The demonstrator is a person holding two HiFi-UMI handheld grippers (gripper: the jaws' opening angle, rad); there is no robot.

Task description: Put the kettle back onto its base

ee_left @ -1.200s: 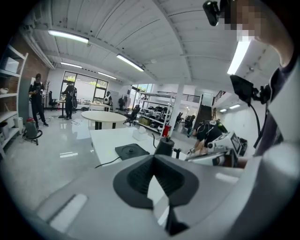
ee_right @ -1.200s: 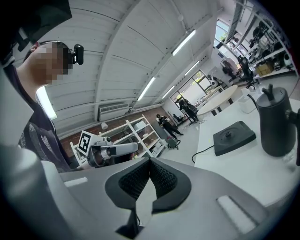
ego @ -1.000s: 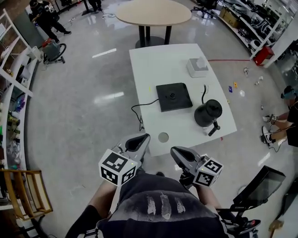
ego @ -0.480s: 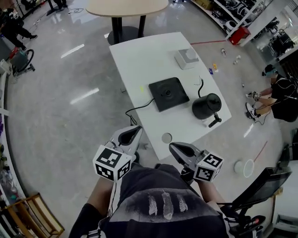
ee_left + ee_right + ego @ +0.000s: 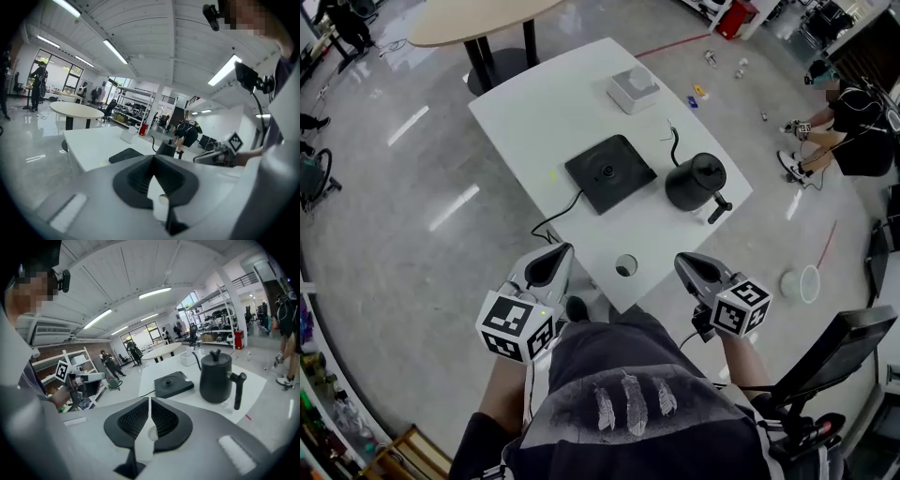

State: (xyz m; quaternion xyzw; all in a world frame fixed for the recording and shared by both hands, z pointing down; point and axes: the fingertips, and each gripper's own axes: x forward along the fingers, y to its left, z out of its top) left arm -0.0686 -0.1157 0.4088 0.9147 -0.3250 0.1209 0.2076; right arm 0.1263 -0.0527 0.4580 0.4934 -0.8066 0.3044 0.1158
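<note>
A black kettle (image 5: 694, 182) stands on the white table (image 5: 534, 112), to the right of its flat black base (image 5: 607, 172) and clear of it. The right gripper view shows the kettle (image 5: 215, 378) upright with its handle toward me and the base (image 5: 173, 384) to its left. My left gripper (image 5: 563, 249) hangs off the table's near edge, jaws together and empty. My right gripper (image 5: 679, 259) is also short of the table, shut on nothing, pointing at the kettle. The left gripper view shows its closed tips (image 5: 153, 158), with kettle (image 5: 166, 148) and base (image 5: 126, 155) beyond.
A white box (image 5: 634, 89) sits at the table's far end. A black cord (image 5: 555, 218) runs from the base over the table's left edge. A round hole (image 5: 625, 265) is near the front edge. A round wooden table (image 5: 478, 19) stands beyond. A person (image 5: 848, 117) crouches at right.
The head view has swung, so the table now lies slanted toward the upper left. My right gripper has moved up and right toward the kettle's side; the left has drifted left. Kettle and base stay put.
</note>
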